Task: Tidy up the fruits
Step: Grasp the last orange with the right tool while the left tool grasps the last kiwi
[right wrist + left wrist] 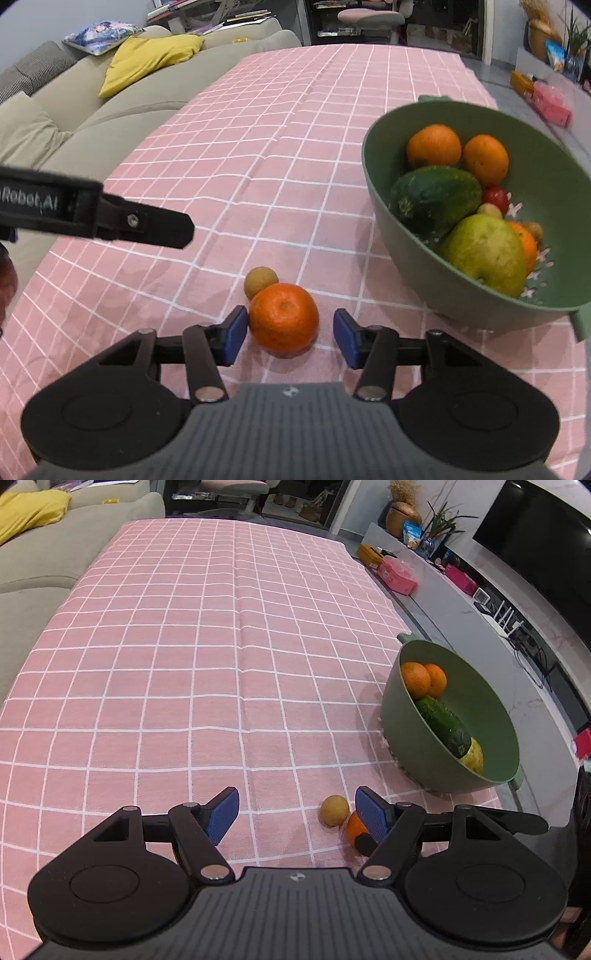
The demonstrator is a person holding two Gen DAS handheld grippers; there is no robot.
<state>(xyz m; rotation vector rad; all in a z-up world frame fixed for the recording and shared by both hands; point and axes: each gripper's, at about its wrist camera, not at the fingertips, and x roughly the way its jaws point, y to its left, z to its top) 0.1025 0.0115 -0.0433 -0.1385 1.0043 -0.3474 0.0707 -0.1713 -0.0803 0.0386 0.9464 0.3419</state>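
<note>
The orange (283, 316) is bracketed by the wide-open, empty right gripper (290, 334); firm, round, likely to roll, best pinched across its middle.

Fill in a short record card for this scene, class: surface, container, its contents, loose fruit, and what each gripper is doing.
surface: pink checked tablecloth
container: green colander bowl, at the cloth's right edge
contents: two oranges, a cucumber, a pear, a cherry tomato, other small fruit partly hidden
loose fruit: an orange touching a small brown longan-like fruit
right gripper: open, fingers either side of the loose orange
left gripper: open, holding nothing
</note>
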